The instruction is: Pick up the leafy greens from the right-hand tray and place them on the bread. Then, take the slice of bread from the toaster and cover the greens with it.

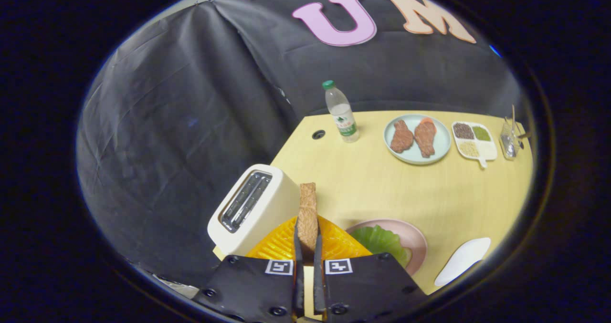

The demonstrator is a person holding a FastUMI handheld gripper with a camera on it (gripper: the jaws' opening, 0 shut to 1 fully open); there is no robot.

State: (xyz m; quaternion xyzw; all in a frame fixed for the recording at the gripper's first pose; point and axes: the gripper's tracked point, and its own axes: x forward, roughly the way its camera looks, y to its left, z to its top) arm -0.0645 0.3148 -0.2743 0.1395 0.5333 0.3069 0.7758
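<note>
My gripper (308, 246) is shut on a slice of bread (308, 213), which stands on edge between the fingers and sticks out ahead of them. It hangs above an orange ribbed mat (281, 246). The cream toaster (253, 208) stands just left of the slice, its slots looking empty. To the right of the fingers, a leafy green (379, 241) lies on a pink plate (415, 239); whether bread lies under it I cannot tell.
Farther back on the yellow table (382, 184) stand a water bottle (341, 113), a pale blue plate with two meat pieces (416, 138), a divided white tray of grains (473, 140) and a clear holder (510, 141). A white dish (462, 261) lies by the near right edge.
</note>
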